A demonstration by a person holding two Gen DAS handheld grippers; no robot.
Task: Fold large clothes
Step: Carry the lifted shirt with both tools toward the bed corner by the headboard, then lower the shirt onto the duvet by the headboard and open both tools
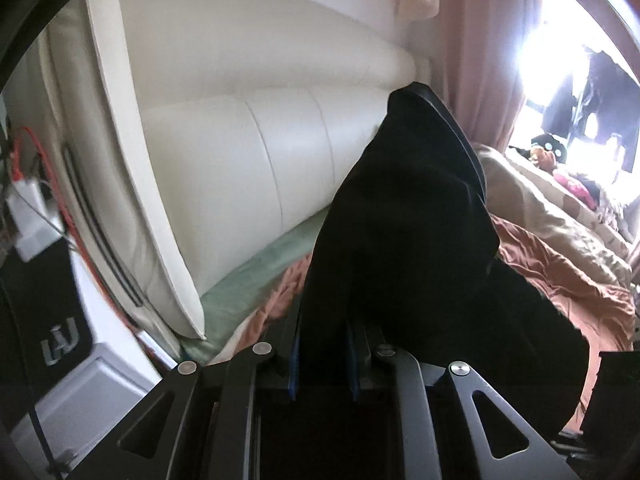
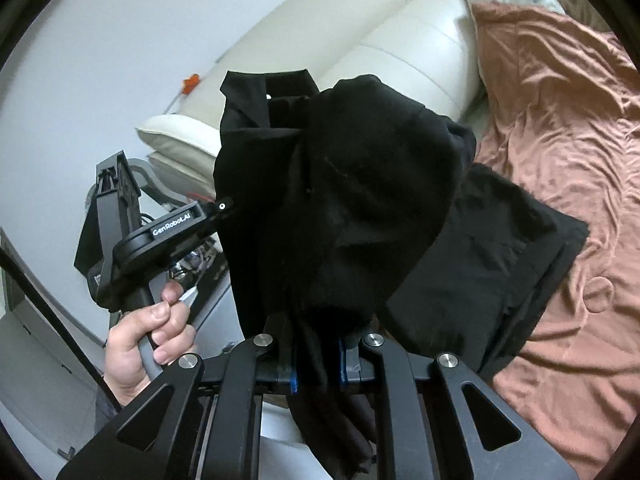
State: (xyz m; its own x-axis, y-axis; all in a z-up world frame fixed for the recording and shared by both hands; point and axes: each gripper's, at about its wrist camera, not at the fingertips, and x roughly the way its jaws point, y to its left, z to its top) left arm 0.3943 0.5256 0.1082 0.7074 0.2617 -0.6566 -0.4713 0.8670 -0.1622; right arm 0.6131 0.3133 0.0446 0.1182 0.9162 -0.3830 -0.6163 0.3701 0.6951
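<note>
A large black garment (image 2: pixel 360 200) hangs bunched in the air between both grippers, above the bed. My right gripper (image 2: pixel 316 360) is shut on a fold of it, and black cloth spills down between the blue pads. The left gripper (image 2: pixel 222 206), held by a hand (image 2: pixel 148 336), grips the garment's left edge. In the left wrist view the black garment (image 1: pixel 412 232) rises from between the pads of the left gripper (image 1: pixel 322 364) and hides the fingertips. A second black piece of clothing (image 2: pixel 492 264) lies flat on the bedspread below.
A rumpled salmon bedspread (image 2: pixel 560 160) covers the bed. A cream padded headboard (image 1: pixel 248 152) stands behind it, with a green sheet (image 1: pixel 256 272) at its foot. Pink curtains (image 1: pixel 484 40) and a bright window are at the right. Beige bedding (image 1: pixel 552 212) lies heaped there.
</note>
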